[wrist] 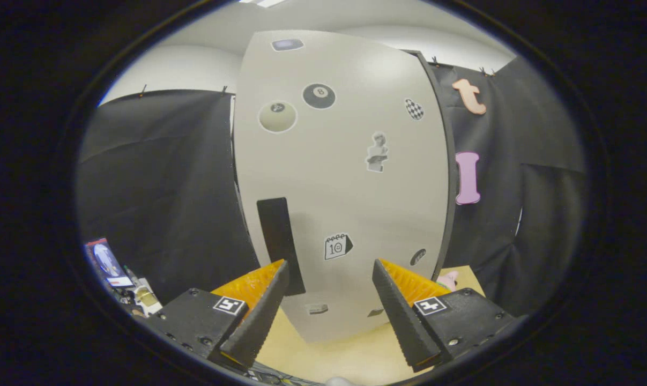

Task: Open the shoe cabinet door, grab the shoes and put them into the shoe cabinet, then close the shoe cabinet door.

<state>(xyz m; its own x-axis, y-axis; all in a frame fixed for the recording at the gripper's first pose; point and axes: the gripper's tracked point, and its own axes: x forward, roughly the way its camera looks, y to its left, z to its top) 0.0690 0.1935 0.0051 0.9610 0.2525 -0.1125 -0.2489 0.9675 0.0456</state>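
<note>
Here the claw (329,268) is released, its two fingers spread wide with nothing between them, pointed at the shoe cabinet door (344,177), which stands upright just ahead and looks shut. The dark vertical handle (280,244) sits low on the door's left part, just beyond the left fingertip — not between the fingers. That offset is the main risk, as I judge it: if the claw went straight in, the left finger could strike the handle's face or slip past it and close on nothing, and a pull with a poor grip could slide off, or could shift the cabinet if it turns out to be light. The door carries several stickers, none of them of use for gripping. The shoes are not clear; a small pink thing (450,279) peeps out beyond the right finger at the cabinet's right lower corner, too hidden to name. If it is a shoe, I judge it would not foul a door swinging on hinges at the right, though I cannot tell where the hinges are. The cabinet stands on a pale wooden counter (350,356). Black cloth hangs behind on both sides, with a light wall and ceiling above — and some clutter (120,279) lies to the left beyond the left finger.
</note>
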